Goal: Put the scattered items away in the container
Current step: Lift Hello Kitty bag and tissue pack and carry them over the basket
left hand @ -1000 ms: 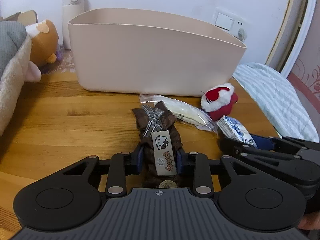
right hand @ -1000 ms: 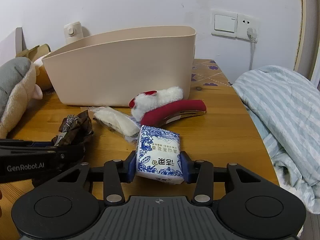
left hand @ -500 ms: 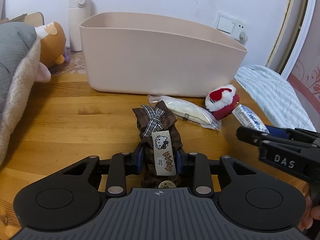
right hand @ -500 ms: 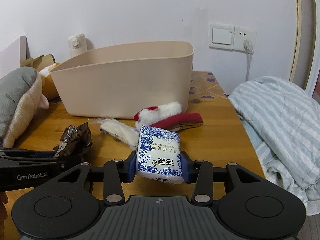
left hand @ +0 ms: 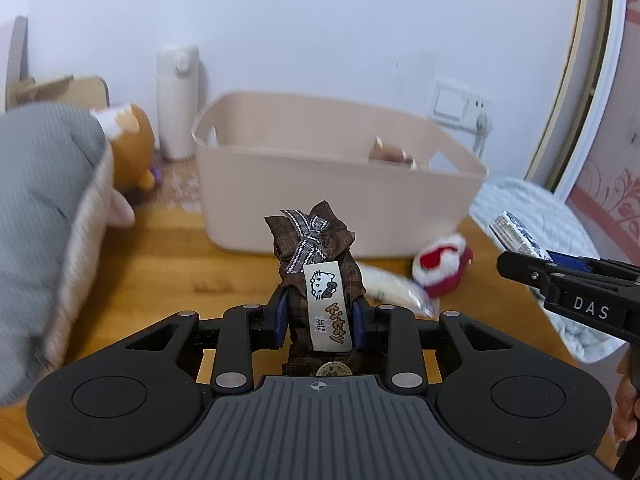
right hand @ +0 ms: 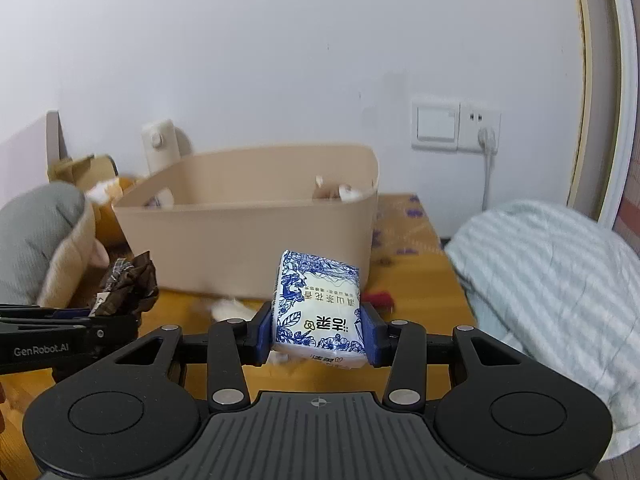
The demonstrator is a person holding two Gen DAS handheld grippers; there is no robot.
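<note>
Left gripper: I am holding my left gripper (left hand: 318, 322) with its blue pads pressing both sides of a brown checked cloth pouch (left hand: 316, 280), jaws nearly closed around it; the pouch is standing up out of the fingers, bow and cat label facing me.
Right gripper: I am gripping a blue-and-white tissue pack (right hand: 318, 312) in my right gripper (right hand: 318, 330), pads squeezing its two sides, the pack tilting up and forward.
Container: the beige tub (left hand: 340, 208) is sitting straight ahead of both grippers and beyond the held things; a few items are already lying inside by its far right end (right hand: 340, 194).
Things on the table: past my left fingers and to the right, a wrapped white item (left hand: 394, 284) and a red-and-white plush (left hand: 440, 268) are lying between the gripper and the tub; from the right gripper they are showing only as blurs under the tissue pack.
Surface: I am working over a wooden table (left hand: 172, 272), against a white wall with a switch and socket (right hand: 456, 130).
Left edge: a grey and beige cushion (left hand: 44, 216) and an orange plush (left hand: 130, 156) are crowding my left side; a white flask (left hand: 178, 100) is standing behind the tub's left corner.
Right edge: striped bedding (right hand: 560, 280) is pressing against the table's right edge.
Open room: bare wood is lying between the cushion and the tub.
</note>
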